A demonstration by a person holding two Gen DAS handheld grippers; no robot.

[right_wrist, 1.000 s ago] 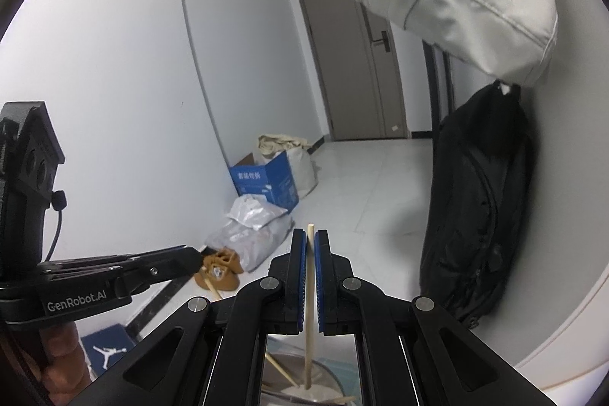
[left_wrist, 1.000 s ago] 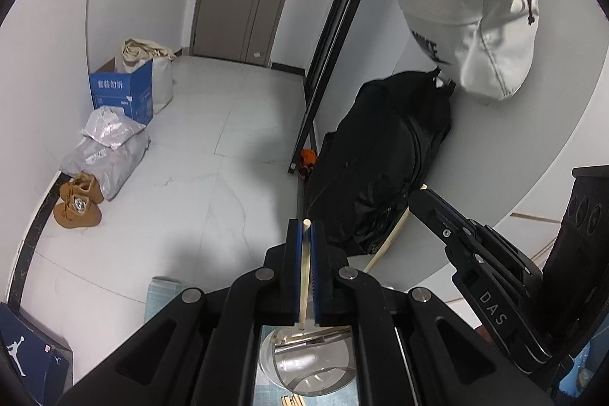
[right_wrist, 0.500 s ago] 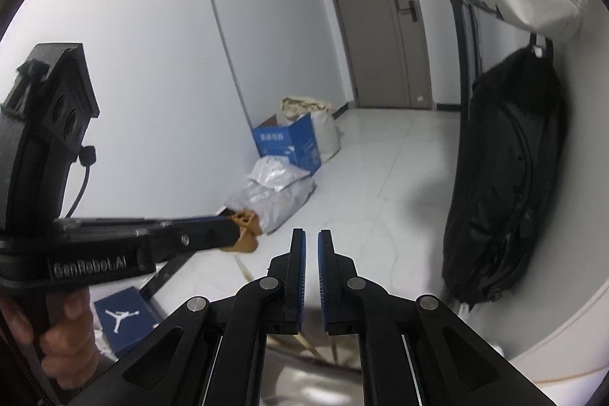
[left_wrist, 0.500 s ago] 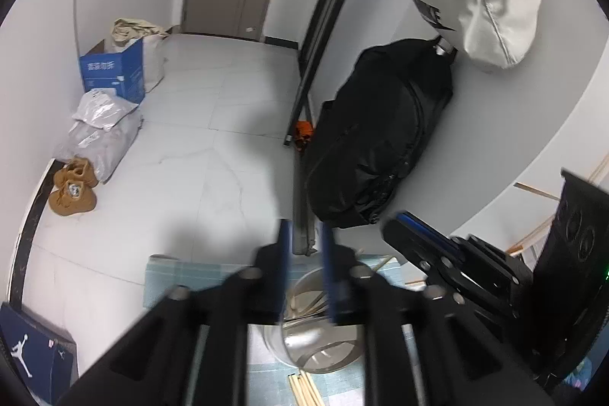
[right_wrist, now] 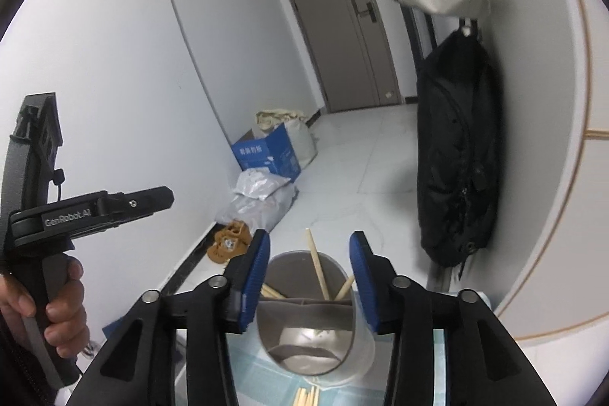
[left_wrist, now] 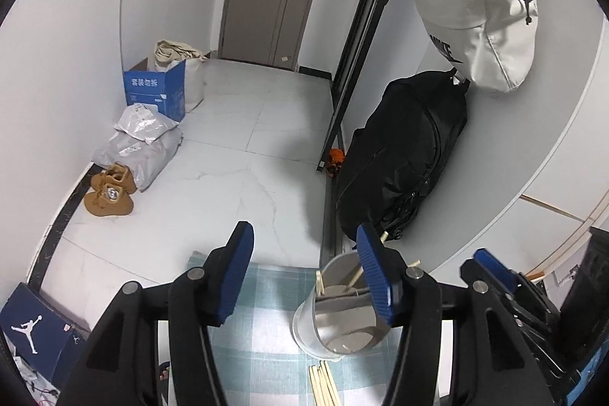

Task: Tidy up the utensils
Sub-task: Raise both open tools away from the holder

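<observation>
Chopsticks [right_wrist: 319, 269] lean inside the metal cup [right_wrist: 308, 322], so both hand-held grippers, left [left_wrist: 308, 273] and right [right_wrist: 310, 276], gape wide and empty; loose sticks [left_wrist: 323, 383] wait on the bench.

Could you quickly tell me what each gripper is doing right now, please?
Left gripper: open, holding nothing.
Right gripper: open, holding nothing, above the metal cup.

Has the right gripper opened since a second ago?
Yes. The right gripper now gapes around the metal cup; its chopstick stands released inside.
</observation>
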